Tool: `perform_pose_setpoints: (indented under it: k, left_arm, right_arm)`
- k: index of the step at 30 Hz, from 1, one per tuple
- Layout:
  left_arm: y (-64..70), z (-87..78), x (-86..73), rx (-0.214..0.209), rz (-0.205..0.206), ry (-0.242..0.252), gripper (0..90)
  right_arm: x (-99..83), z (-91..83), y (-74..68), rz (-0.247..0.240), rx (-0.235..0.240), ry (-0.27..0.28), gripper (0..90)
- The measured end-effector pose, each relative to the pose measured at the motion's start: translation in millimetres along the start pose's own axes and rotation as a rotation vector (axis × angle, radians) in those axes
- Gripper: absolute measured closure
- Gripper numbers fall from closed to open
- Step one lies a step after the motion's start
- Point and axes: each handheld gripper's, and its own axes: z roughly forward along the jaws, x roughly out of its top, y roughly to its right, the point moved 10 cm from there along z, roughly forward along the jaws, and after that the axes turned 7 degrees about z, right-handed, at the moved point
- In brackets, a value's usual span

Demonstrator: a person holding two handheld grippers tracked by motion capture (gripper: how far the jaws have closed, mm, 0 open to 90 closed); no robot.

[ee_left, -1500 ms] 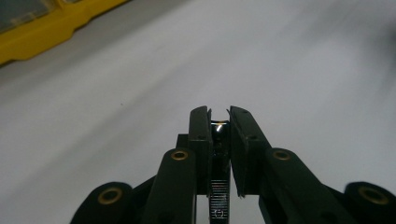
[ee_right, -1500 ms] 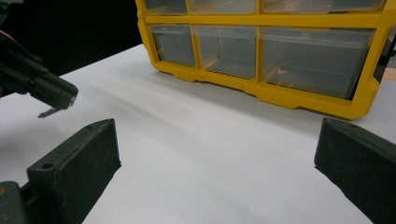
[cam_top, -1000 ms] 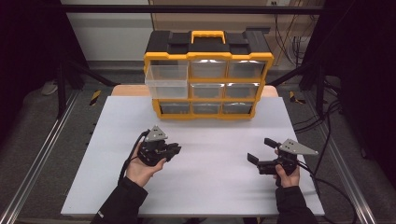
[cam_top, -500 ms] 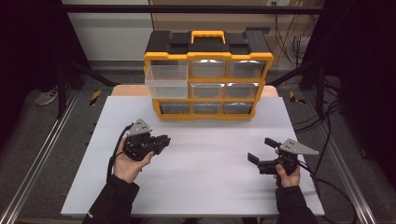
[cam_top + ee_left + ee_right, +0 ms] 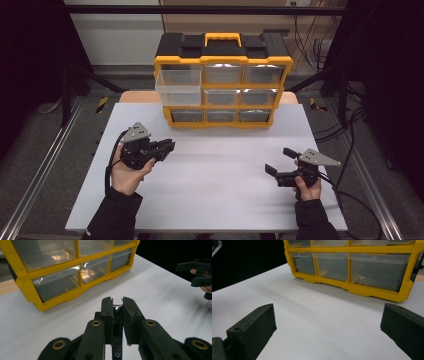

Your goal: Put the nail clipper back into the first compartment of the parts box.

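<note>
A yellow and black drawer organizer (image 5: 223, 61) stands at the back of the white table (image 5: 215, 190); its top-left clear drawer (image 5: 178, 86) is pulled out. My left gripper (image 5: 168, 146) hovers left of centre, pointing right, its jaws nearly together. In the left gripper view a small dark, glossy object (image 5: 116, 311) sits pinched between the pads (image 5: 107, 315); I cannot make out what it is. My right gripper (image 5: 279, 161) is held at the front right, pointing left, its jaws wide open with nothing between them (image 5: 328, 315).
The organizer's lower drawers (image 5: 377, 270) are closed and look see-through, with small parts inside some (image 5: 86, 273). The other hand's gripper (image 5: 198, 272) appears far right in the left gripper view. Cables (image 5: 350, 125) trail off the table's right side.
My left gripper has moved left and slightly away from me, jaws staying nearly together. The right gripper has held still and open.
</note>
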Motion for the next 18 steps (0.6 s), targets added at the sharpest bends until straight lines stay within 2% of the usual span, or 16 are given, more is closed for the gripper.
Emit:
perform_pose_setpoints:
  k: [9, 18]
  left_arm:
    - [-6.2, -13.0, 12.3, 0.009, -0.011, 0.037, 78.9]
    - [-9.3, -19.2, 30.0, 0.013, -0.006, 0.079, 78.9]
  right_arm:
    - [-1.2, 0.5, -0.5, 0.001, 0.001, -0.006, 0.4]
    - [-2.5, 0.8, -1.1, 0.002, 0.001, -0.013, 0.4]
